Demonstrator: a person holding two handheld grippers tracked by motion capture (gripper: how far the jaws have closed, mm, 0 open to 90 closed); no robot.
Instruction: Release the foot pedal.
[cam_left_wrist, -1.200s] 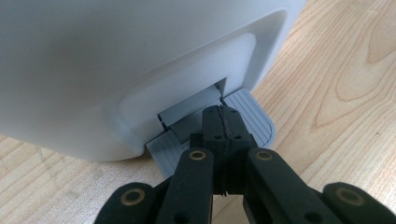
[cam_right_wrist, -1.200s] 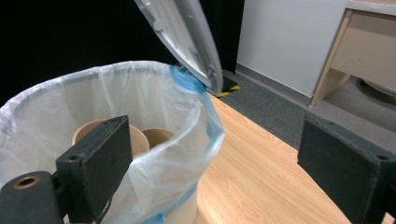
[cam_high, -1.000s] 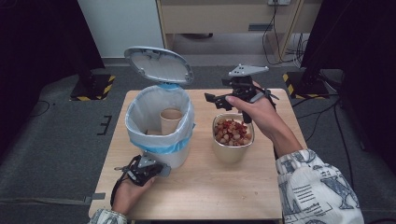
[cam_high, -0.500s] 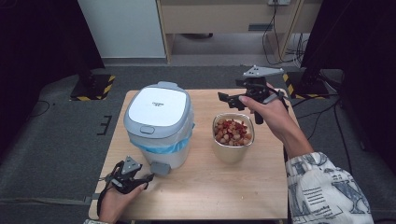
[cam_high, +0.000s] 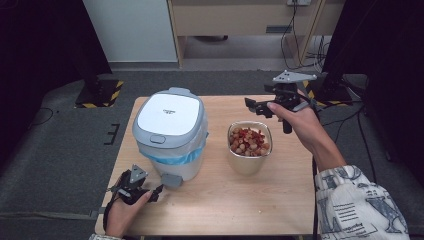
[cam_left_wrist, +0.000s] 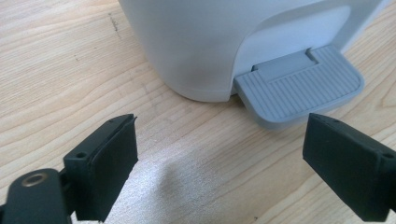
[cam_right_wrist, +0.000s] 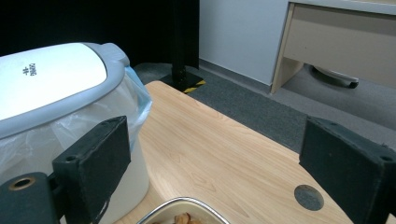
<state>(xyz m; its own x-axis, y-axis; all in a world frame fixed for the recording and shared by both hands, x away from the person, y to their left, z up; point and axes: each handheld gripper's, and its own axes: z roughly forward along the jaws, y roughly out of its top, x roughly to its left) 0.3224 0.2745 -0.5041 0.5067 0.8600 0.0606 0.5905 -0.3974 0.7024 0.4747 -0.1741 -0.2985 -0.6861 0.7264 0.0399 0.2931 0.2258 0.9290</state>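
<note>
A wooden table is seen from above, and on its left half a white pedal bin is stood, which serves as the landmark here. The bin's lid is shut flat on top, and a blue bag liner is seen bulging out under the lid's rim. In the right tongs' view the same lid and liner are seen at the left.

Just to the right of the bin, apart from it, a metal bowl is stood, and it is filled with reddish and pale food pieces.

Beyond the bowl and further right of the bin, the right tongs are held up above the table in the person's hand. Their jaws are released and stand wide apart, with nothing between them.

At the foot of the bin, on its near side, the grey pedal is seen sticking out over the table; in the left tongs' view the ribbed pedal lies close ahead.

Just left of the pedal, at the near left corner of the bin, the left tongs are held low over the table. Their jaws have just been opening and now stand released; nothing is gripped between them, and the pedal is left untouched beyond the jaw tips.
</note>
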